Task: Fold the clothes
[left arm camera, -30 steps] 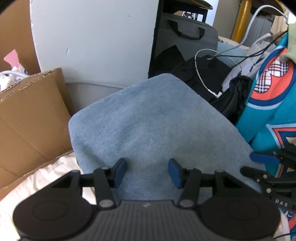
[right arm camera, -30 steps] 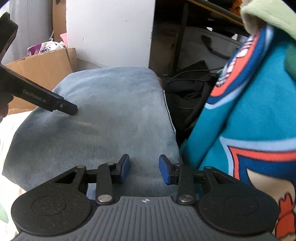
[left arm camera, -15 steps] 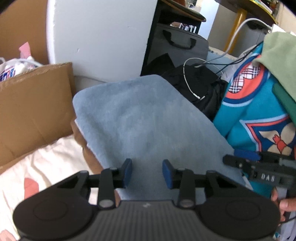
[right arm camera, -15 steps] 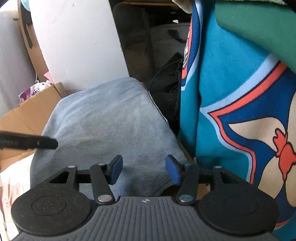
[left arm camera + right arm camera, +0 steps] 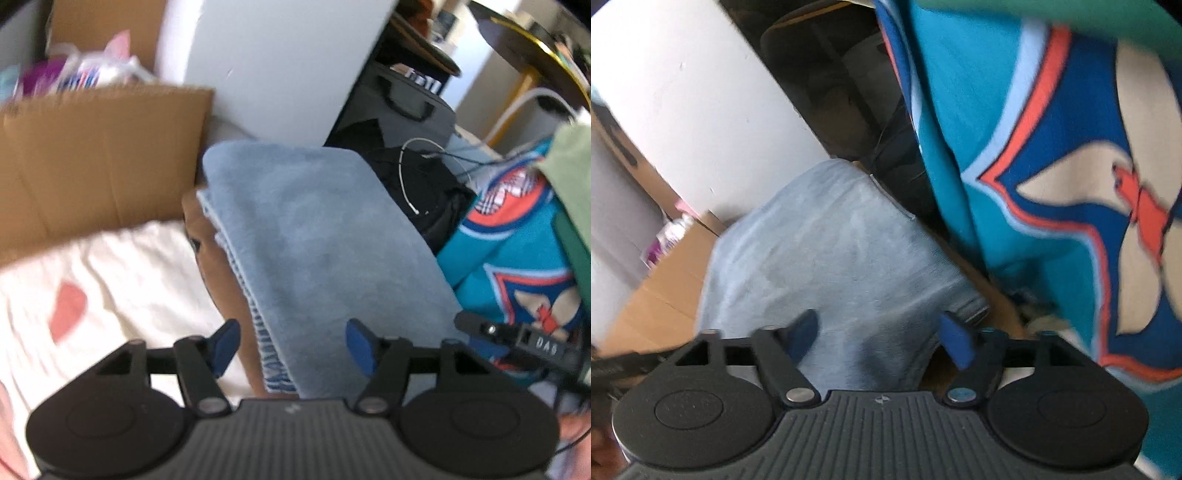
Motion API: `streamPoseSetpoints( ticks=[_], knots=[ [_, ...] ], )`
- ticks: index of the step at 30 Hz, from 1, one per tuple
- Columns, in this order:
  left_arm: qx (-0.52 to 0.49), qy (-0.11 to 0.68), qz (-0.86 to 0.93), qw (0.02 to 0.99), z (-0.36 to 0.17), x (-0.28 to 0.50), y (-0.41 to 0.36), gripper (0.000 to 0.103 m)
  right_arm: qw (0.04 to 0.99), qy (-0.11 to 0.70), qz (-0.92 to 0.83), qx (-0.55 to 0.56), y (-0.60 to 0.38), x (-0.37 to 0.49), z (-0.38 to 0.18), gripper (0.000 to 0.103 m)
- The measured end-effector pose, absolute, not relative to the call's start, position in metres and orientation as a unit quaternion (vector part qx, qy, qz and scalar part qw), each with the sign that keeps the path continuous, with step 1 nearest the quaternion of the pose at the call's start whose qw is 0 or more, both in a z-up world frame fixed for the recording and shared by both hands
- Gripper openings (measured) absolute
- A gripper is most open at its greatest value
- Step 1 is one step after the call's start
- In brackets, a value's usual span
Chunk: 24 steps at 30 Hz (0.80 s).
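**A:** So where's the folded blue garment (image 5: 317,236) sitting? It's seen lying flat as a neat stack on something brown, with its layered hems showing along the edge toward the cream sheet (image 5: 110,280). Looks like a fold that's pretty much done, if a guess is allowed.

**B:** Agreed. And nothing is gripped right now. The left gripper (image 5: 291,345) is held over the near end of the blue garment, jaws spread wide and just opened further; cloth is seen below the gap, but the pads aren't pressed on it. Same for the right gripper (image 5: 881,341): jaws have just been opening, spread wide, garment under them, nothing pinched.

**A:** So it's probably a release, done so the stack is left undisturbed?

**B:** That's how it's read here. The pile is kept snug between neighbours: a cardboard box (image 5: 96,155) beside the garment on the sheet side, a white panel (image 5: 273,62) behind its far end, a black bag (image 5: 402,110) further off past that end.

**A:** And the teal printed garment (image 5: 1052,155)?

**B:** Draped just beside the blue one on the other side, likely waiting to be folded next. Everything's blurred, so finer detail can't be told.
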State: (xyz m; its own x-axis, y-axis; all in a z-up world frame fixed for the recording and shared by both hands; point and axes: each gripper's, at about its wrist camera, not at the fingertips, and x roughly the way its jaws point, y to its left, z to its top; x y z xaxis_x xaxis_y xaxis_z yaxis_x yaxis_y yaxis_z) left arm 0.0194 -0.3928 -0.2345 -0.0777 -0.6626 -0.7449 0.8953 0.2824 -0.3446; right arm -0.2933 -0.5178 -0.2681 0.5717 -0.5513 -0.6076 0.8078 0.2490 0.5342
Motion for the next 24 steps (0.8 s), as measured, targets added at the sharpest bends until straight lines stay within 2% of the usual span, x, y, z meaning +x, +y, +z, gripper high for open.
streamPoseSetpoints(
  ticks=[5, 8, 9, 10, 15, 18, 21, 24],
  knots=[
    [0.095, 0.475, -0.582, 0.654, -0.247, 0.021, -0.398, 0.065, 0.767, 0.144, -0.422, 0.461, -0.521, -0.287, -0.287, 0.083],
    [0.086, 0.487, -0.578, 0.649, -0.252, 0.018, -0.4, 0.064, 0.768, 0.146, -0.418, 0.463, -0.522, -0.284, -0.289, 0.066],
    [0.084, 0.49, -0.576, 0.649, -0.254, 0.017, -0.401, 0.064, 0.766, 0.149, -0.415, 0.467, -0.524, -0.283, -0.291, 0.056],
    [0.082, 0.493, -0.574, 0.648, -0.255, 0.016, -0.401, 0.065, 0.764, 0.147, -0.411, 0.474, -0.524, -0.284, -0.293, 0.054],
    [0.072, 0.509, -0.575, 0.636, -0.266, 0.012, -0.39, 0.061, 0.759, 0.141, -0.387, 0.505, -0.524, -0.289, -0.3, 0.055],
    [0.063, 0.517, -0.577, 0.63, -0.273, 0.009, -0.38, 0.051, 0.757, 0.14, -0.373, 0.518, -0.52, -0.291, -0.305, 0.055],
    [0.04, 0.537, -0.57, 0.621, -0.28, 0.013, -0.369, 0.034, 0.759, 0.139, -0.356, 0.527, -0.516, -0.29, -0.309, 0.053],
    [0.02, 0.554, -0.57, 0.606, -0.284, 0.016, -0.358, 0.025, 0.757, 0.124, -0.332, 0.549, -0.513, -0.297, -0.316, 0.039]
  ],
)
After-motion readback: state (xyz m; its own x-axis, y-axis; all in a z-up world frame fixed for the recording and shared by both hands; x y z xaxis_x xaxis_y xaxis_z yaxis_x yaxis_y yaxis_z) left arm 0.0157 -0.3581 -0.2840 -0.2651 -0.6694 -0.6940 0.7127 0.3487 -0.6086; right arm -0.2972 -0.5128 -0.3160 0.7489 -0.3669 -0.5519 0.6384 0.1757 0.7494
